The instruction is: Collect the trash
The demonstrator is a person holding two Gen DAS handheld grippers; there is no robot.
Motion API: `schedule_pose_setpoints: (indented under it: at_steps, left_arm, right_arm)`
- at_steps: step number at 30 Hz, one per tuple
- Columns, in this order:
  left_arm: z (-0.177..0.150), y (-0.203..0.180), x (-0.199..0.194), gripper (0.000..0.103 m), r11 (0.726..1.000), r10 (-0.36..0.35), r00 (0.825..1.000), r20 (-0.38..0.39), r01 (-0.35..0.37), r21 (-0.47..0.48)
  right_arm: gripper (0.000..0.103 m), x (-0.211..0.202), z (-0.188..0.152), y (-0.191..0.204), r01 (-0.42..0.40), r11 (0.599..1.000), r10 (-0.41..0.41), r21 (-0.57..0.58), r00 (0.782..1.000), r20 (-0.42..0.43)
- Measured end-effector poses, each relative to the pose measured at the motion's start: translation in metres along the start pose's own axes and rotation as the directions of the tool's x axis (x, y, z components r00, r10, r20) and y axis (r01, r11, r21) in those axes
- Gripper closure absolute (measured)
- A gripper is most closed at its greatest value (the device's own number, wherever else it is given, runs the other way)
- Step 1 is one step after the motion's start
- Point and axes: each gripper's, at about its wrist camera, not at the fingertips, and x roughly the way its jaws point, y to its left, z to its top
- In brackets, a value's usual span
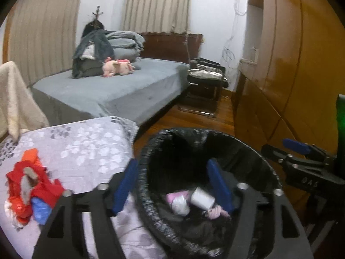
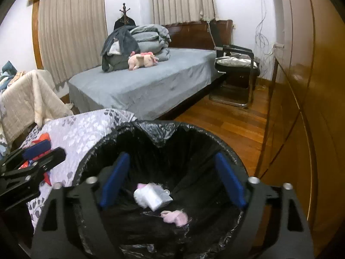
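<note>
While the right hand-held gripper (image 2: 172, 181) hangs wide and empty over the lined bin (image 2: 215, 138), white and pink trash (image 2: 154, 196) lies below. The left hand-held gripper (image 1: 172, 185), also wide, straddles the bin's near rim; red wrappers (image 1: 32, 185) sit left on the floral bed (image 1: 86, 142).

Black-lined bin (image 2: 151, 133) with wrappers (image 2: 153, 197)

Left gripper (image 1: 172, 185): black, slotted plastic frame with silver round screw heads and two flat blue finger pads (image 1: 124, 185). Right gripper (image 2: 172, 181): identical black frame, silver screws, blue pads (image 2: 229, 181); seen from the left wrist, its side bears faint embossed characters.
</note>
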Motion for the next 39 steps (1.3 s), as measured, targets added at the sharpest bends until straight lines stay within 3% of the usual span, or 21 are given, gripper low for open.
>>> schedule_pose_setpoints:
  at_steps: [5,12,18,24,30,39]
  left_arm:
    - [-0.001,0.032,-0.025,0.019,0.996,0.077,0.997,0.030,-0.075,-0.044]
    - [-0.010,0.086,-0.067,0.016,0.970,0.227,0.972,0.056,-0.220,-0.102]
    - [-0.028,0.142,-0.096,0.016,0.917,0.376,0.926,0.041,-0.366,-0.157]
    - [-0.051,0.193,-0.113,0.017,0.856,0.483,0.876,0.003,-0.471,-0.211]
    - [-0.071,0.229,-0.115,0.022,0.806,0.542,0.838,-0.054,-0.537,-0.248]
    - [-0.098,0.266,-0.092,0.036,0.782,0.541,0.828,-0.149,-0.561,-0.272]
  right_arm:
    - [0.008,-0.003,0.007,0.017,-0.029,1.000,0.029,-0.009,0.999,0.013]
    - [0.007,0.003,0.016,0.074,-0.133,0.990,0.134,-0.055,0.991,0.014]
    - [0.007,0.011,0.017,0.137,-0.229,0.967,0.230,-0.116,0.973,0.000]
    - [0.007,0.022,0.012,0.193,-0.301,0.937,0.303,-0.175,0.953,-0.017]
    - [0.007,0.036,0.002,0.235,-0.349,0.914,0.348,-0.205,0.936,-0.042]
    - [0.007,0.058,-0.014,0.273,-0.373,0.894,0.366,-0.247,0.927,-0.079]
